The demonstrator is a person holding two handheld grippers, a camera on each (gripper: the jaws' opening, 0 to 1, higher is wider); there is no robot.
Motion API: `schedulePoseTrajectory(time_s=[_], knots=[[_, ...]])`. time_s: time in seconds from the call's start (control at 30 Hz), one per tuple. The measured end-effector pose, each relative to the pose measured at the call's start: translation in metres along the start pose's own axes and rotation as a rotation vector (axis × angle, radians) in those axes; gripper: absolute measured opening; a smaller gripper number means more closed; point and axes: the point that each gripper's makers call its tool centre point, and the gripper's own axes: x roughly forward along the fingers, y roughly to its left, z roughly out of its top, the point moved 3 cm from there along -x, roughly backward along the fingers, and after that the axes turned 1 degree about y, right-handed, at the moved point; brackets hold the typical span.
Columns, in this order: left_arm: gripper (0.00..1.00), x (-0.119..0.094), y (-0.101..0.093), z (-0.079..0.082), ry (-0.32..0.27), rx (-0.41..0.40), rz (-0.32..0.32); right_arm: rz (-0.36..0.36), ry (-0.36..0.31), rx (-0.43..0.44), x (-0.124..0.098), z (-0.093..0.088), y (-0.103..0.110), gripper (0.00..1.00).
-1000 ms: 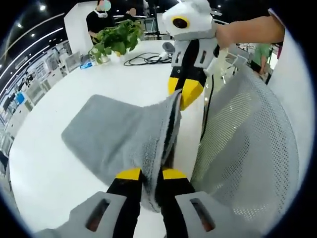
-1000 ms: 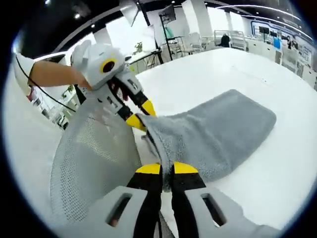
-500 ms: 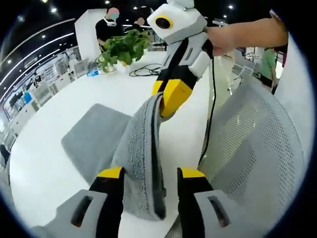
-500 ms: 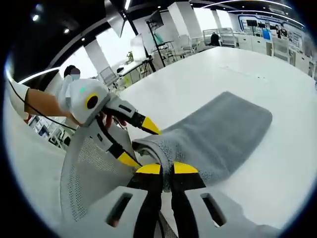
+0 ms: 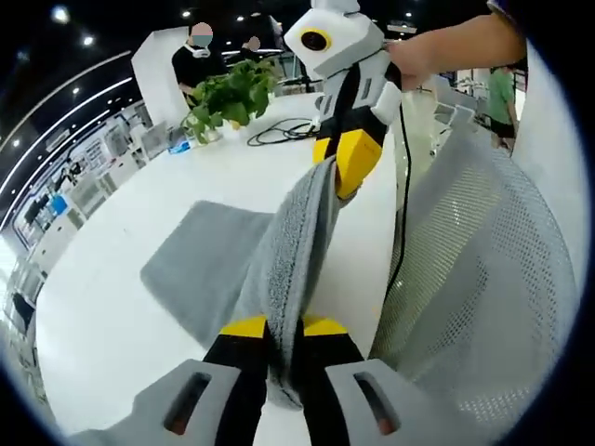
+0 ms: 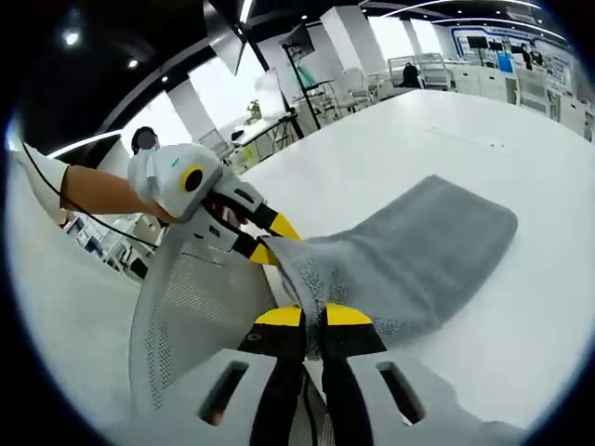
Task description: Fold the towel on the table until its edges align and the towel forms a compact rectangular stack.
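Note:
A grey towel (image 5: pixel 200 262) lies partly on the white table (image 5: pixel 102 316), and its near edge is lifted into a taut ridge. My left gripper (image 5: pixel 284 329) is shut on the lower end of that ridge. The right gripper (image 5: pixel 348 163), held by a hand, is shut on the upper end. In the right gripper view, my right gripper (image 6: pixel 313 319) pinches a corner of the towel (image 6: pixel 418 246). The left gripper (image 6: pixel 263 240) comes in from the left and grips the same raised edge close by. The far half of the towel rests flat on the table (image 6: pixel 530 316).
A grey mesh chair back (image 5: pixel 474 279) stands close on the right, and it also sits beside the grippers (image 6: pixel 195 316). At the table's far end are a potted plant (image 5: pixel 223 88) and a black cable (image 5: pixel 279 130). People stand in the background.
Half a second ago my left gripper's jaws stood apart around the towel edge; now they are shut on it. The right gripper kept its hold throughout.

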Motion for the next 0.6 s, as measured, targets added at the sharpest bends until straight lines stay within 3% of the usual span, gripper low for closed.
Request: schedulePoseTrajectory(time_s=[0.07, 0.43, 0.6], knots=[[0.1, -0.007, 0.002, 0.006, -0.005, 0.033, -0.011, 0.023, 0.0, -0.007, -0.002, -0.001, 0.005, 0.03], [0.09, -0.03, 0.004, 0.029, -0.011, 0.043, -0.099, 0.062, -0.013, -0.046, -0.016, 0.007, 0.023, 0.03], [0.09, -0.033, 0.007, 0.038, -0.009, -0.016, -0.157, 0.041, -0.025, -0.073, -0.022, 0.014, 0.02, 0.03]])
